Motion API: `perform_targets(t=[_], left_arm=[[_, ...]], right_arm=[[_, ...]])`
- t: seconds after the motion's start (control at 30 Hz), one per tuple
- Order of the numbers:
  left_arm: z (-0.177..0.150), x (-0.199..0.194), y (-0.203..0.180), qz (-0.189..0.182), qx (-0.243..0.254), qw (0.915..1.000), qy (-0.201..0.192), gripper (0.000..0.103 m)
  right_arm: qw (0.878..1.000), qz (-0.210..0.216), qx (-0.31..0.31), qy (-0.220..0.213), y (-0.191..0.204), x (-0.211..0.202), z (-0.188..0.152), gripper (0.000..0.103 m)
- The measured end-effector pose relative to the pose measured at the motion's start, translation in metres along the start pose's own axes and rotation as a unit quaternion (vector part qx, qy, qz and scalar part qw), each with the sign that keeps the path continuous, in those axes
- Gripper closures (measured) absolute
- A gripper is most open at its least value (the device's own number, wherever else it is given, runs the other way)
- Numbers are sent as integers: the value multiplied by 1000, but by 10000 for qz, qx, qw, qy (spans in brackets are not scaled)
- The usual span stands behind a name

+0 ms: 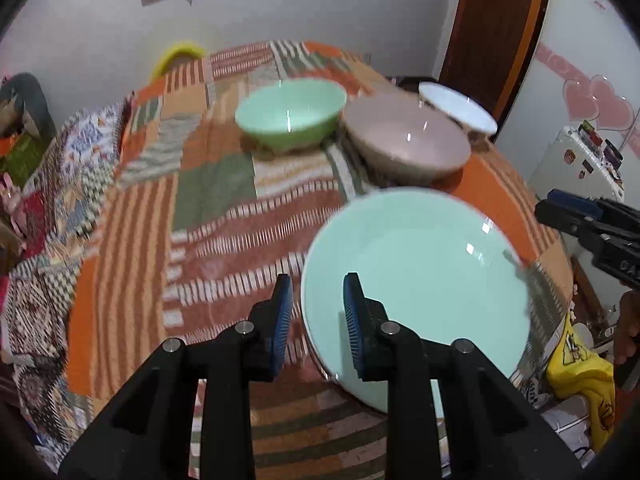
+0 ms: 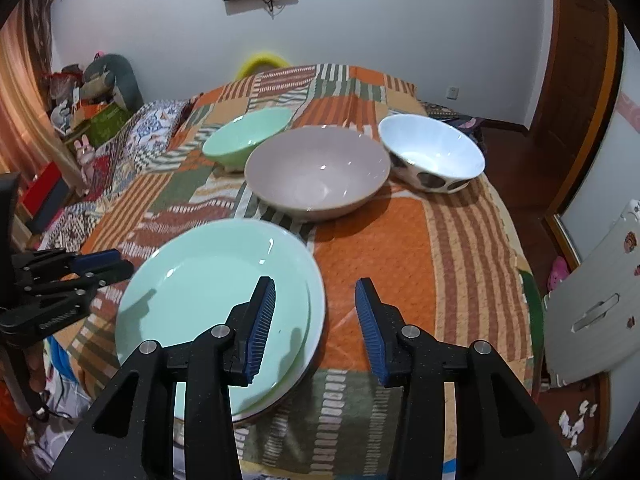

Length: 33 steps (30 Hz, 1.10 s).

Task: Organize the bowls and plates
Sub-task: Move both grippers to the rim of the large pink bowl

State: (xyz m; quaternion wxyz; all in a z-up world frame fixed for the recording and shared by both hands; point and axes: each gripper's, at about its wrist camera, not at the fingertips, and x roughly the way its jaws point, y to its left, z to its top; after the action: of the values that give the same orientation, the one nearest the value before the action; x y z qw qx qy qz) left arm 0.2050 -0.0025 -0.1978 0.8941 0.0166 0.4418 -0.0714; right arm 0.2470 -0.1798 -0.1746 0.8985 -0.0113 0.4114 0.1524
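Left tongs (image 1: 316, 320): jaws slightly spread, nothing pinched. The near left rim of the mint plate (image 1: 420, 288) sits in the gap between the blue pads, with no visible pressure on it; the view is blurred. Right tongs (image 2: 316, 328): jaws spread wider, empty, raised over the plate's right edge, with one pad above the plate and the other above the cloth.

The mint plate appears to rest on a second plate whose rim shows beneath it in the right wrist view. The stack lies at the near edge of the surface, which is covered by a patchwork cloth (image 2: 400, 272) in orange, green and striped panels.

Beyond the plates stand three bowls in a row: a green bowl (image 2: 244, 136) at left, a wide grey-pink bowl (image 2: 316, 172) in the middle, just beside it, and a white bowl (image 2: 432, 152) with dark spots on its outside at right. All are upright and empty.
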Motion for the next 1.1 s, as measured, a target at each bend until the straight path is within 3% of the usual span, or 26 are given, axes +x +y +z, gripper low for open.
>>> perform_targets(t=[0.1, 0.2, 0.37, 0.63, 1.1], left_arm=[[18, -13, -5, 2, 86, 9996, -272, 72], [38, -21, -12, 9, 165, 9983, -558, 58], [68, -13, -22, -67, 335, 9968, -718, 54], [102, 39, -19, -287, 229, 9984, -422, 54], [129, 123, -6, -549, 140, 9984, -69, 54]], right_arm=[[9999, -17, 96, -129, -7, -3, 8, 65], [9995, -25, 157, -277, -14, -6, 20, 64], [9982, -13, 215, -557, -23, -9, 39, 57], [9977, 29, 350, -578, -36, 15, 59, 52], [9989, 46, 456, -76, -52, 84, 71, 51]])
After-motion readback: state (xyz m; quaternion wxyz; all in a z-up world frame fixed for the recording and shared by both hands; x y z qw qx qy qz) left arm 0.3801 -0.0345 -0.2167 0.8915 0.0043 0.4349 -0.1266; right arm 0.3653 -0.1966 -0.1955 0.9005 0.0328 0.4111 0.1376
